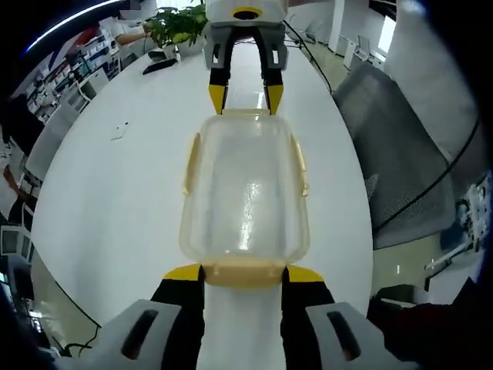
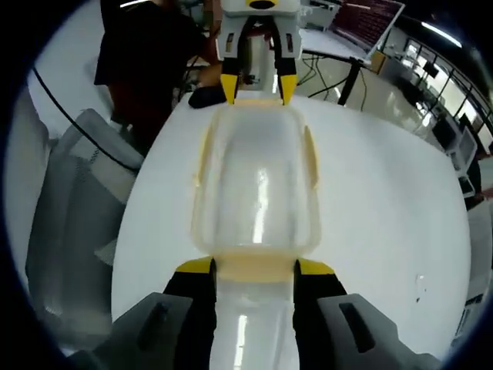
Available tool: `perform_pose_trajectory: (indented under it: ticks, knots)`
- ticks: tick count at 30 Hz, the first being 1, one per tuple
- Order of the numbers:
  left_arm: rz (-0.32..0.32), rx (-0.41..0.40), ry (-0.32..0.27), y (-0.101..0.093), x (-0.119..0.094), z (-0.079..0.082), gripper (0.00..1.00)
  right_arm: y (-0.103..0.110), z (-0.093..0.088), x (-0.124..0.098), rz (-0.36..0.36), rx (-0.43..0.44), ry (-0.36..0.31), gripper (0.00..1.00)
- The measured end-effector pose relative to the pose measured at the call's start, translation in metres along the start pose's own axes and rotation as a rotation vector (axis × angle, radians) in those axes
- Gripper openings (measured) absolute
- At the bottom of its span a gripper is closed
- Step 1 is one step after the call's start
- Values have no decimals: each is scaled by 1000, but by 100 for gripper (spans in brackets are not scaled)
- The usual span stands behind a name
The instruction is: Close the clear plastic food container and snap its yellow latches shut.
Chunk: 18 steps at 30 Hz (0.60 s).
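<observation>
Container [image 1: 245,196] lies lengthwise between both grippers, left gripper [image 1: 243,272] and right gripper [image 2: 255,267] each spread around an end latch.

We cannot tell whether the container's [image 1: 245,199] lid is fully seated. Its end latches [image 1: 245,271] sit half hidden between jaws.

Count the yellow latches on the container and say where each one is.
4. On the container, a near-end latch sits between the left gripper fingers, a far-end latch at the right gripper, and two side latches.
</observation>
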<state>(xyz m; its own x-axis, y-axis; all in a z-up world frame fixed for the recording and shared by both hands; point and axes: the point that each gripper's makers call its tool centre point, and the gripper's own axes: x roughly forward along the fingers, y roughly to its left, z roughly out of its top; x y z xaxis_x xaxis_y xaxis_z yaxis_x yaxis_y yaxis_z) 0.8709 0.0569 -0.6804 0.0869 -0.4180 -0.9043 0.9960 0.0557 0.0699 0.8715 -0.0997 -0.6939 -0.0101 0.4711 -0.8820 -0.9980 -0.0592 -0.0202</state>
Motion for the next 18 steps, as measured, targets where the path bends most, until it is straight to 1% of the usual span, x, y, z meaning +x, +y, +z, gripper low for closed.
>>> perform_pose_trajectory:
  ticks: [3, 7, 9, 12, 14, 15, 17, 18]
  knots:
    - [7, 3, 1, -1, -1, 15, 32, 2, -9, -10, -5, -8, 4, 35]
    - [11, 13, 4, -4, 3, 32, 32, 6, -22, -24, -11, -10, 0, 35]
    - [12, 12, 3, -3, 6, 39, 32, 9, -31, -30, -23, -9, 3, 35]
    - [8, 26, 4, -6, 15, 55, 32, 12, -45, -38, -29, -2, 8, 35]
    - [10, 32, 3, -6, 17, 62, 32, 14, -52, -40, -34, 0, 10, 35]
    - [13, 34, 1, -8, 22, 70, 32, 16, -60, -44, -38, 5, 12, 35]
    - [13, 46, 6, -11, 29, 79, 32, 18, -70, -49, -39, 13, 13, 35]
    - [14, 48, 7, -11, 30, 80, 32, 19, -72, -50, -39, 14, 13, 35]
